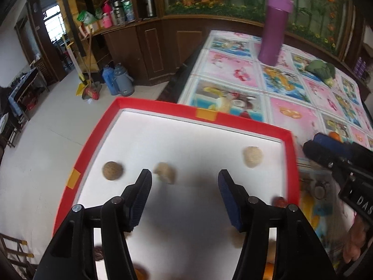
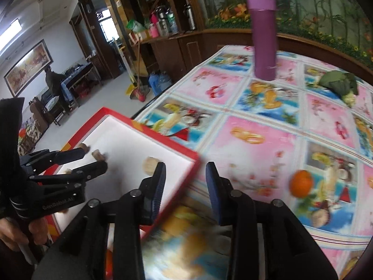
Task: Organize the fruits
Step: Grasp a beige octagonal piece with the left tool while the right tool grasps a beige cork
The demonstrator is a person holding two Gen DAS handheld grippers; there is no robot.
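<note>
Red-rimmed tray (image 1: 163, 108) holds three brown fruits (image 1: 253, 156) — left gripper (image 1: 185, 182) spread empty above; right gripper (image 2: 186, 175) spread, orange (image 2: 301, 183) at three o'clock.

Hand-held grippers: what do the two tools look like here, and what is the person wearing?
Both are black plastic linkage frames with silver pivot bolts. The left hand-held gripper has dark ribbed fingers with blue pads; seen from the right view, its body carries pale "GenRobot.AI" lettering. The right hand-held gripper matches, with blue pads; white letters "DAS" show on its body. A dark sleeve covers the left arm.

Right tool (image 2: 186, 172) gapes empty beside red tray (image 2: 149, 129); orange (image 2: 301, 183) apart.
</note>
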